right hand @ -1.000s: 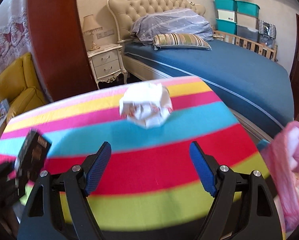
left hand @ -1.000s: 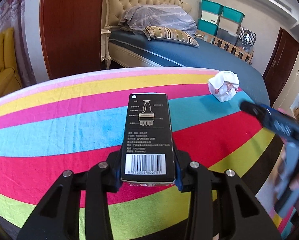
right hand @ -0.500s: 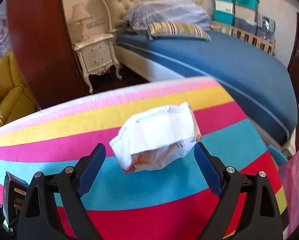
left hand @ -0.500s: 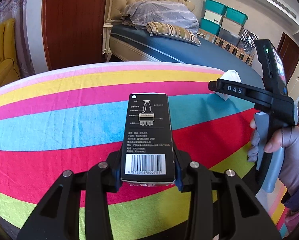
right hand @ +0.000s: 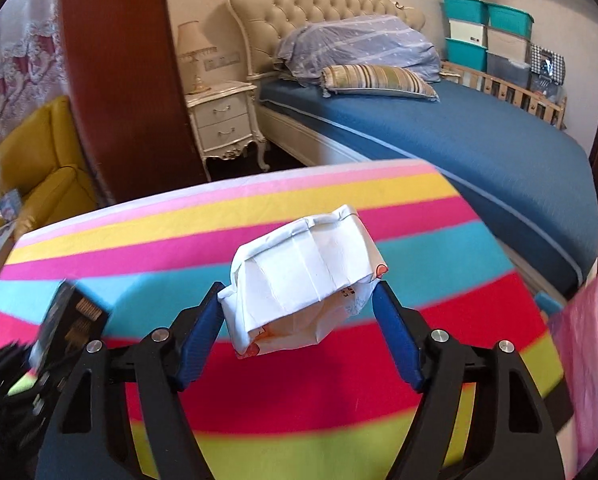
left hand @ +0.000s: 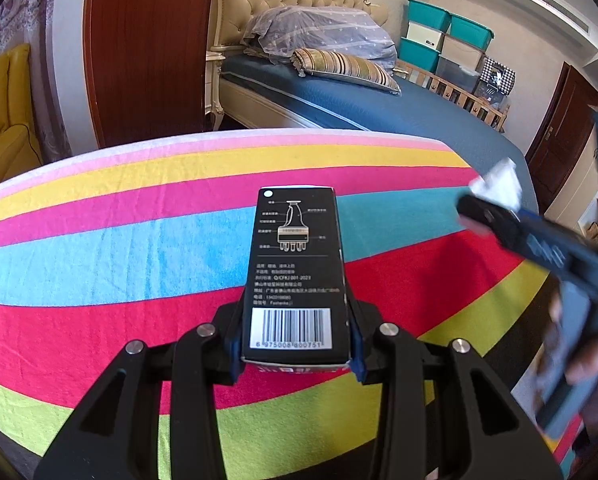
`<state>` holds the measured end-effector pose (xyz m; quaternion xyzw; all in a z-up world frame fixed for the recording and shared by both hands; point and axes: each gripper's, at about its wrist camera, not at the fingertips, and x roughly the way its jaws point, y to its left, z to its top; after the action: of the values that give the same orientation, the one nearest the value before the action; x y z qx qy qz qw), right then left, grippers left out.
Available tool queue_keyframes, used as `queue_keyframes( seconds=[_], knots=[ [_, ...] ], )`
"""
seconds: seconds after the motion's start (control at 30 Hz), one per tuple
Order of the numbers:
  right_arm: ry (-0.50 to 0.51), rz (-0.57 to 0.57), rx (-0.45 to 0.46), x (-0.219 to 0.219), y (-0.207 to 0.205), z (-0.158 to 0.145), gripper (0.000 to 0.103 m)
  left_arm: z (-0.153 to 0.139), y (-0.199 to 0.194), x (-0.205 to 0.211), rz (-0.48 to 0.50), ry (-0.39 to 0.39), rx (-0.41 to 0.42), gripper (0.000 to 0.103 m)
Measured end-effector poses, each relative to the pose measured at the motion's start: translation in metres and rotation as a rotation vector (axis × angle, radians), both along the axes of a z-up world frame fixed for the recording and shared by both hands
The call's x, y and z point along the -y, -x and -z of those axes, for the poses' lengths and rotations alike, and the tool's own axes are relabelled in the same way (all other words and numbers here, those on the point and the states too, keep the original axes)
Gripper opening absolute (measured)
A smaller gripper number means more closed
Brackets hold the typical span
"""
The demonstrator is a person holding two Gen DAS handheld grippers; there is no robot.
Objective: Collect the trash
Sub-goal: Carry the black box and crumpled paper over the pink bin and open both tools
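A black product box [left hand: 295,248] with a barcode sticks out forward from my left gripper [left hand: 295,336], which is shut on its sides above the striped cloth [left hand: 119,248]. The box and left gripper also show blurred at the left of the right wrist view [right hand: 71,316]. A crumpled white paper wrapper [right hand: 303,276] sits between the blue pads [right hand: 197,336] of my right gripper [right hand: 299,300]. Its jaws are closing, and both pads touch the wrapper's edges. In the left wrist view the right gripper [left hand: 487,208] is blurred at the right, with the white wrapper [left hand: 499,188] at its tip.
The rainbow-striped cloth covers the table. Beyond it stand a blue bed [right hand: 479,148], a white nightstand [right hand: 223,120], a wooden door panel [left hand: 147,52] and a yellow armchair [right hand: 47,176]. A pink plastic bag [right hand: 591,340] hangs at the right edge.
My right gripper reached the white wrapper and its jaws narrowed from wide around it to touching both sides. The left gripper and box stayed in place.
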<state>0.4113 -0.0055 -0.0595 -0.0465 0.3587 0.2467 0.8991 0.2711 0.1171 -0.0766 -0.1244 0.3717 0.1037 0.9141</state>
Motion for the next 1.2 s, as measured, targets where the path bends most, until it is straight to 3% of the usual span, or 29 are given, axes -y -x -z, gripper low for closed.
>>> queue_keyframes(
  seconds=[0.27, 0.63, 1.2],
  knots=[
    [0.031, -0.041, 0.015, 0.023, 0.070, 0.003, 0.071, -0.006, 0.007, 0.029, 0.052, -0.078, 0.027, 0.038],
    [0.035, -0.017, 0.078, 0.066, 0.128, -0.010, 0.071, -0.017, 0.034, 0.073, 0.193, -0.063, 0.050, 0.038],
    [-0.014, 0.109, 0.108, 0.160, 0.156, -0.014, 0.071, -0.014, 0.055, 0.162, 0.358, -0.206, 0.055, 0.038]
  ],
)
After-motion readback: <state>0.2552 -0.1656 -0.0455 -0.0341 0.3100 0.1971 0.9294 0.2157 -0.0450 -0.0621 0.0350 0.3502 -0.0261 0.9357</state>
